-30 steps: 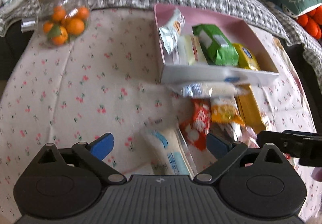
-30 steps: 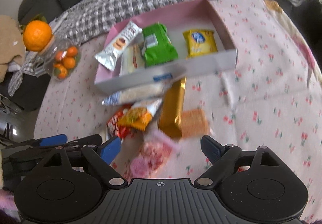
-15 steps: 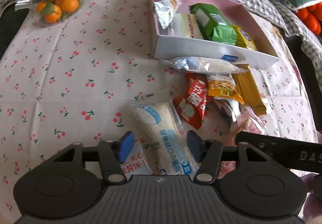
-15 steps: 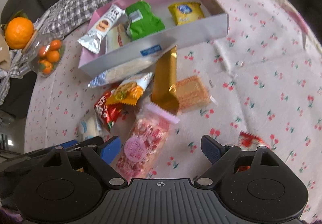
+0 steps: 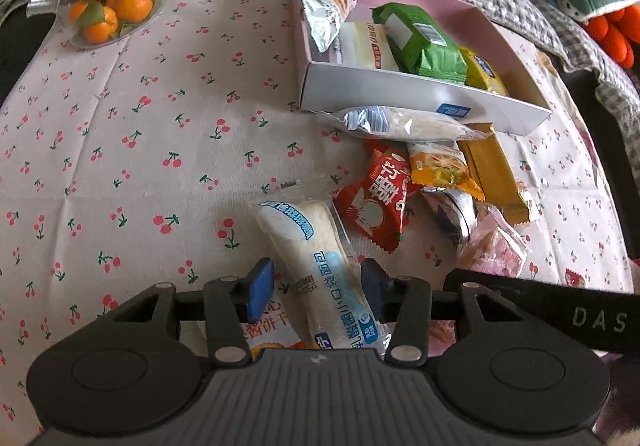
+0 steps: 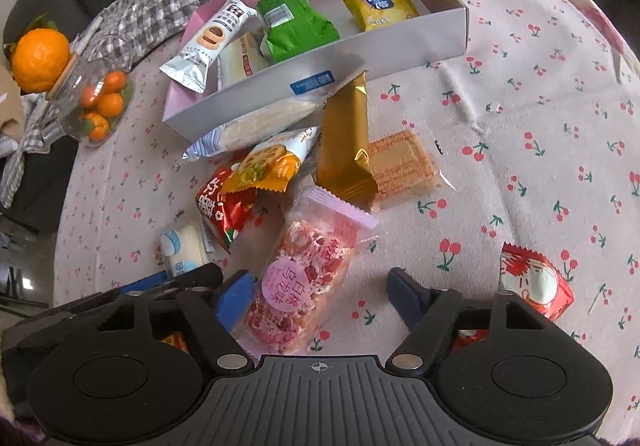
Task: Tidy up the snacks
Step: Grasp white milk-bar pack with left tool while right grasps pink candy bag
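A white bread packet with blue print [image 5: 316, 266] lies between the fingers of my left gripper [image 5: 316, 286]. Its jaws are closing and the pads stand at the wrapper's edges, a thin gap showing on the left. A pink nougat packet [image 6: 308, 270] lies between the fingers of my right gripper [image 6: 320, 298]. These jaws are closing too: the left pad is at the packet's side, the right pad well off it. The pink-lined box [image 5: 400, 93] [image 6: 320, 73] holds a green pack [image 6: 292, 25], a yellow pack [image 6: 380, 9] and two more.
Loose snacks lie in front of the box: a red packet [image 5: 376, 197], an orange one [image 6: 264, 165], a gold bar [image 6: 344, 141], a wafer [image 6: 400, 161]. A red-and-white packet [image 6: 532, 286] lies right. A glass jar of small oranges [image 5: 116, 1] stands far left. Checked blanket behind.
My left gripper's jaws came in from wide around the white bread packet. My right gripper sank toward the pink packet and its jaws narrowed.
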Action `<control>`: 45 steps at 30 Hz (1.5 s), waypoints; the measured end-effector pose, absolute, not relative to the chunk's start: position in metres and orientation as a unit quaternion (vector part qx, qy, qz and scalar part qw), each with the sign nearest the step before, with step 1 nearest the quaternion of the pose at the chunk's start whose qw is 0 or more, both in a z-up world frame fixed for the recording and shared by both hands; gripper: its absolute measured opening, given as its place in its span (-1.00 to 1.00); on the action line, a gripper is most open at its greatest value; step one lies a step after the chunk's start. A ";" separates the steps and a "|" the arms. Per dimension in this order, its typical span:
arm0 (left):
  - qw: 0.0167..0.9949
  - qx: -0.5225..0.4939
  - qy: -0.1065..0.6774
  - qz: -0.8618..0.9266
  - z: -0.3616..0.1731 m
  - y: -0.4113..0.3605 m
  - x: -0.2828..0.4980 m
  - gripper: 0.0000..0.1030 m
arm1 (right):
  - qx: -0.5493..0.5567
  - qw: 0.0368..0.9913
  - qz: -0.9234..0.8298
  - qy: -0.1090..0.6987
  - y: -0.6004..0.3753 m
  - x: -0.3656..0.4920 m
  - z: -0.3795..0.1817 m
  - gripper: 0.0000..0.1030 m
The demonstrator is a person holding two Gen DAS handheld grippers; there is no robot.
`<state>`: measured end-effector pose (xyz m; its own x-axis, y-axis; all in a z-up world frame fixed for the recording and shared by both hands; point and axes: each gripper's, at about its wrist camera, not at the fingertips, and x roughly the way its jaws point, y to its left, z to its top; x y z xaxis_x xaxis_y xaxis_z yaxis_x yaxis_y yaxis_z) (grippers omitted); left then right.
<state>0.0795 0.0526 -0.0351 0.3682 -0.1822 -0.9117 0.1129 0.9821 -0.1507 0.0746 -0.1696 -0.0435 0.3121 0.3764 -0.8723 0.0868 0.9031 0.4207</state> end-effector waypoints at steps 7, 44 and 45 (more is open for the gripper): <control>0.826 -0.029 0.553 -0.101 -0.034 0.051 0.080 -0.52 | 0.209 0.783 0.113 0.576 -0.172 0.075 -0.043 -0.09; 0.853 -0.119 0.501 -0.085 0.005 0.083 0.090 -0.72 | 0.279 0.812 0.099 0.503 -0.232 0.085 0.001 -0.28; 0.853 -0.121 0.500 -0.086 0.005 0.082 0.092 -0.72 | 0.281 0.813 0.096 0.502 -0.233 0.087 0.001 -0.28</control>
